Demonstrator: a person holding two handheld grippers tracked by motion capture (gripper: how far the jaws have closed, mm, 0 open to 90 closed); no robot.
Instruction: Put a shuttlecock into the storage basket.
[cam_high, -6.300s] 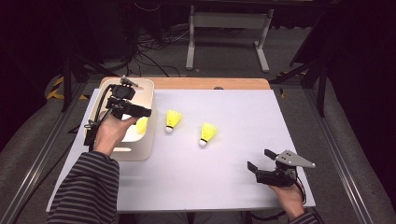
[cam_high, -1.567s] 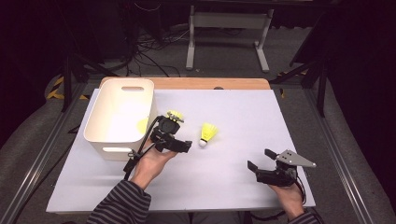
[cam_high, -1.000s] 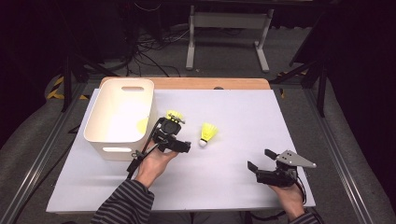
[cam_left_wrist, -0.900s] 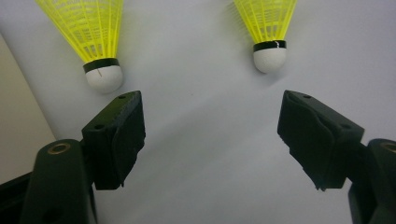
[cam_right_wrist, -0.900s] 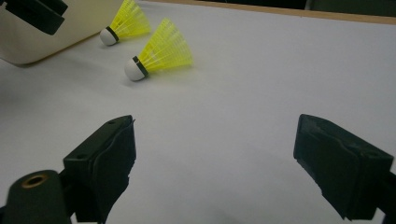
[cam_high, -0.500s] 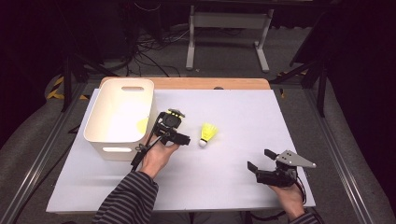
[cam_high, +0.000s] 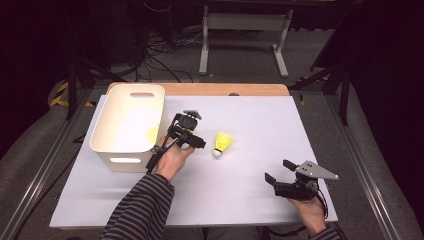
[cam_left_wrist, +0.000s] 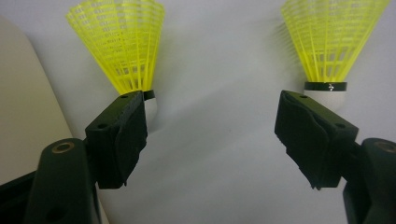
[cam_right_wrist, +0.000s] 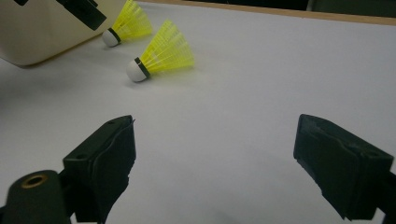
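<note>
Right gripper (cam_high: 278, 171): nearest the person, low over the right front of the white table (cam_high: 260, 120). Held in a hand that enters from the bottom edge, grey three-cornered plate on top, jaws pointing left and away. In the right gripper view the jaws stand wide apart, nothing between them but bare table top.
Left arm: striped sleeve (cam_high: 137, 210) runs up from the bottom edge and slants right, toward mid-table; the hand (cam_high: 172, 157) grips the tool from behind.
Left gripper (cam_left_wrist: 210, 135): set just beside the bin's right wall, jaws gaping wide and holding nothing. One jaw sits close by the cork of the near shuttlecock; contact cannot be told.
Near shuttlecock (cam_left_wrist: 123, 46): yellow skirt, white cork, lying on the table right next to the bin.
Second shuttlecock (cam_high: 222, 143): lies on the table just right of the left gripper, cork toward the person.
White bin (cam_high: 115, 145): at the table's left; something yellow lies inside by the right wall.
</note>
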